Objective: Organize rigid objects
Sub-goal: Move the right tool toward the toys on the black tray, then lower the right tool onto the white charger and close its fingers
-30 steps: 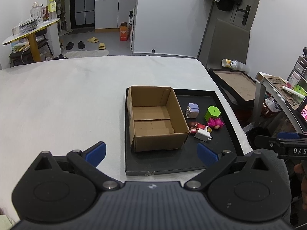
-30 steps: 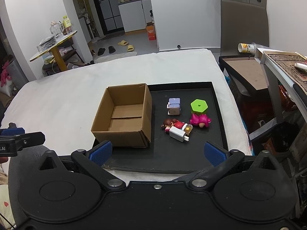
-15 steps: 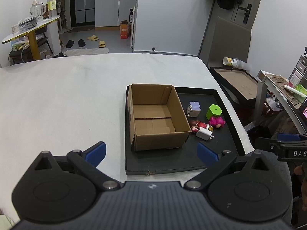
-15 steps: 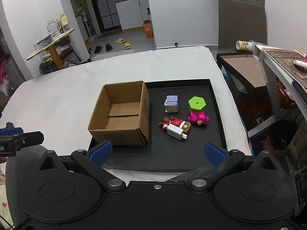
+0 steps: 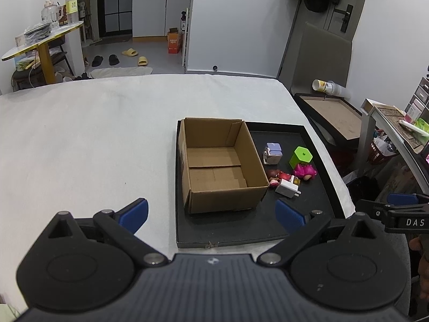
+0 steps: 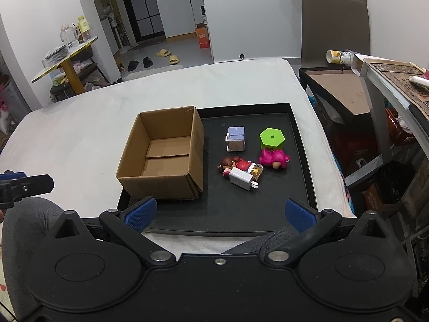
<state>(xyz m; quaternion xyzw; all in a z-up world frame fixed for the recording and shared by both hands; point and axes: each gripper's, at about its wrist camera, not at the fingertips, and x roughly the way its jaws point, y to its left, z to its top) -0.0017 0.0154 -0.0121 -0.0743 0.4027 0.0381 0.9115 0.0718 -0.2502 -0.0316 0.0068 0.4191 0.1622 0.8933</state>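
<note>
Nearest the viewer, the left gripper (image 5: 211,214) and the right gripper (image 6: 218,214) both hang with fingers spread wide and nothing between them, short of the near rim of the black tray (image 6: 303,161). The tray lies on a white-covered surface (image 5: 93,147). On its left half stands an open cardboard box (image 6: 163,155), apparently empty. On its right half, well apart from both grippers, lies a cluster of small rigid objects. Nearest is a white plug adapter (image 6: 242,179), its prongs pointing right and slightly near, its long axis running near-right to far-left. It touches a small red-and-brown figurine (image 6: 236,165) lying on its side. To the right is a pink toy (image 6: 274,158), and just beyond it a green hexagonal block (image 6: 271,138). Farthest is a pale lilac cube-like item (image 6: 236,142).

The objects lie ahead and slightly right of the right gripper's centreline, and further right of the left gripper's; the right gripper appears the nearer, so the adapter is probably its first pick.

Legible writing: "DAS" on the right gripper's side as seen from the left wrist. No other labels can be read.
</note>
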